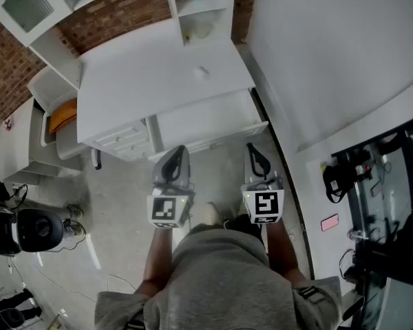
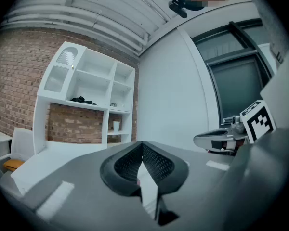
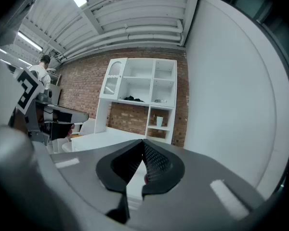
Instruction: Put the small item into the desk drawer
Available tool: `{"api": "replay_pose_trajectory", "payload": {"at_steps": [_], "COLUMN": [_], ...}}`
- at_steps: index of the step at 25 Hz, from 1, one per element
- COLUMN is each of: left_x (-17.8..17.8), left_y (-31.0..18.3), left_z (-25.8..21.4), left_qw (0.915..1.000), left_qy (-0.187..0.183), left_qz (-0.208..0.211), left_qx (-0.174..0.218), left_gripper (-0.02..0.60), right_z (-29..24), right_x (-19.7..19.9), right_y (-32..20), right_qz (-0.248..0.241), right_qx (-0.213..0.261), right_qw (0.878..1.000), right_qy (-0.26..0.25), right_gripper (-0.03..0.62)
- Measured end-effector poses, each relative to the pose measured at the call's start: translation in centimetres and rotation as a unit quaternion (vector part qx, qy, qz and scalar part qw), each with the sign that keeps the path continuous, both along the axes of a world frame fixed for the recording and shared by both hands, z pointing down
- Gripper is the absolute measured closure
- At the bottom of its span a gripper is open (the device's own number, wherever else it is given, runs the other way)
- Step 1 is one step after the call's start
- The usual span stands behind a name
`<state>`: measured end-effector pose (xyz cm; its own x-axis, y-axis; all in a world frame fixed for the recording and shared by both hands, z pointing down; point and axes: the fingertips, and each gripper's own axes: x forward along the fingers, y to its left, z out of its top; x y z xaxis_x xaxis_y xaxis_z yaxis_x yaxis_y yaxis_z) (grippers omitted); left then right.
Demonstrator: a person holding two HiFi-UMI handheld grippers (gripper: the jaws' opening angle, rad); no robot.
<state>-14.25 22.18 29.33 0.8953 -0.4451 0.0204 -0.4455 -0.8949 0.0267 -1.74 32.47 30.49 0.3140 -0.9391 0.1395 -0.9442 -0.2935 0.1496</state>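
Below the head camera: white surface (image 1: 158, 74) with its drawer (image 1: 206, 119) pulled open toward the person. Small item (image 1: 203, 71), pale and hard to make out, lies on the surface behind the drawer, not in it. Left gripper (image 1: 179, 151) and right gripper (image 1: 252, 148) sit side by side just short of the drawer front, both well apart from the item. Left one is near the drawer's left end, right one near its right end. Fingers look together on both. Orange thing (image 1: 62, 115) is left of the surface.

Left gripper view: fingers pressed together at the tips, nothing between them. Shelf unit (image 2: 86, 95) stands ahead against a brick wall (image 2: 19, 90), with a cup (image 2: 116, 125) in a lower cubby. Right gripper shows at right, about level.

Right gripper view: fingers closed tip to tip, empty. Shelf unit and cup ahead, left gripper at the left edge.
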Motion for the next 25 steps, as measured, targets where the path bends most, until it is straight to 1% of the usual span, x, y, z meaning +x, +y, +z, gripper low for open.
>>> {"api": "replay_pose_trajectory", "payload": {"at_steps": [3,9,12,15,20,25], "left_x": [0.0,0.3,0.8,1.7,4.3,8.5], "left_y": [-0.1,-1.1,-1.9,-3.1,-5.6,-9.7], "left_z": [-0.5,-1.2,-1.1,-1.0,-0.6,0.4], "left_qw": [1.0000,0.9998,0.9999,0.9999,0.9994,0.9973], "left_qy": [0.008,0.016,0.014,0.010,0.005,-0.005], "left_qz": [-0.003,-0.006,-0.006,-0.012,-0.034,-0.073], "left_qx": [-0.001,-0.005,0.000,0.003,-0.002,-0.005], "left_gripper": [0.569,0.569,0.569,0.569,0.569,0.569], "right_z": [-0.2,-1.2,-0.7,-0.6,0.6,1.1], "right_x": [0.1,0.5,1.1,2.2,5.2,10.2], "right_y": [0.0,-1.0,-1.9,-3.5,-6.7,-12.0], "right_qz": [0.000,0.002,-0.003,-0.009,-0.033,-0.074], "right_qx": [0.000,0.015,0.004,0.006,-0.012,-0.015], "right_qw": [1.000,1.000,1.000,1.000,0.999,0.997], "right_qy": [0.000,0.005,0.006,0.005,-0.001,-0.004], "right_gripper": [0.591,0.591,0.591,0.591,0.591,0.591]}}
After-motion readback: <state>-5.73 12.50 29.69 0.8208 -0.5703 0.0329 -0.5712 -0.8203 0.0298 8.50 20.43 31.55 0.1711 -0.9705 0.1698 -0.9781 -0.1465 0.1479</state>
